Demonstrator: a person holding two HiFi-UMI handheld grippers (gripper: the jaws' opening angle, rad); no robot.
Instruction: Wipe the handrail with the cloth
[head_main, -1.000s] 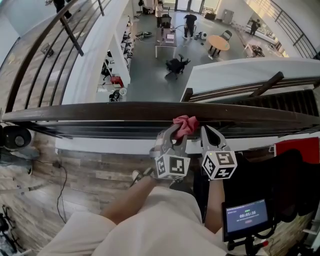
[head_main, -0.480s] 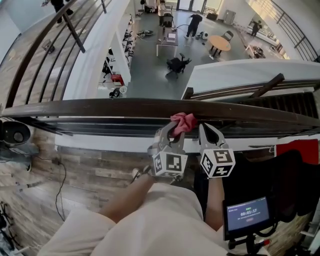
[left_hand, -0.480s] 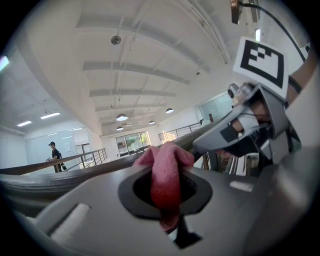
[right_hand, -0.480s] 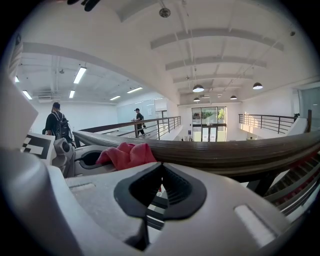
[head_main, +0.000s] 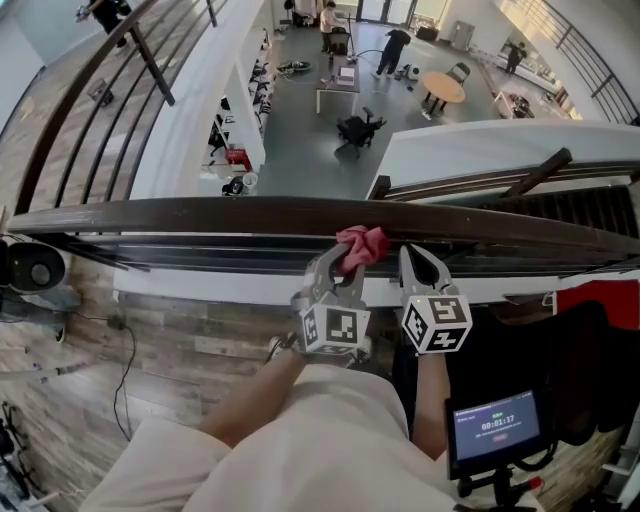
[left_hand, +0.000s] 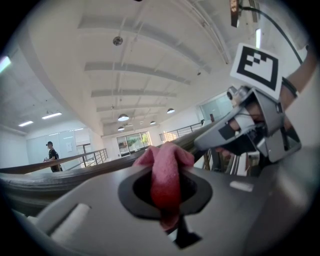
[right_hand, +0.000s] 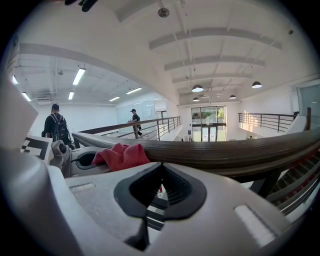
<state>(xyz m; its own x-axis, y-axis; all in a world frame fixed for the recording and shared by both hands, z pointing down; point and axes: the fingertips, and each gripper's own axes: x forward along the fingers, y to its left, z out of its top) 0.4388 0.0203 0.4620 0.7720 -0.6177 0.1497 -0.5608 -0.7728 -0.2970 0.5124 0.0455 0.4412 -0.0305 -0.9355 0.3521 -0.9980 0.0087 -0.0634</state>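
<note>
- The left gripper (head_main: 343, 265) is clamping the pink cloth (head_main: 362, 243) between its jaws; in the left gripper view a fold is bulging above the jaws and a short tail is hanging below them
- The cloth is resting against the near edge of the dark wooden handrail (head_main: 200, 215), roughly midway along the stretch in view, so the wiping stroke is judged to be in hand
- The right gripper (head_main: 420, 265) is hovering just beside the left one, on its right, with its jaws pressed together on nothing; whether its tips are touching the rail cannot be told
- For a clean wipe, the bulging fold, and not the grey jaw tips, is what should be pressing on the wood, so the left gripper is probably needing a slight tilt that lays the fabric over the rail's top
- Only a small bunch of cloth is being pinched, so the drag of the wood is likely to be tugging at it; a firm clench and a slow, even slide along the rail's length are advisable
- A stroke to the right is risking a bump into the idle right gripper, so moving that one clear first is looking wise
- The rail is overlooking an open drop to the lower floor (head_main: 300, 130), so a cloth slipping free is likely to be falling out of reach
</note>
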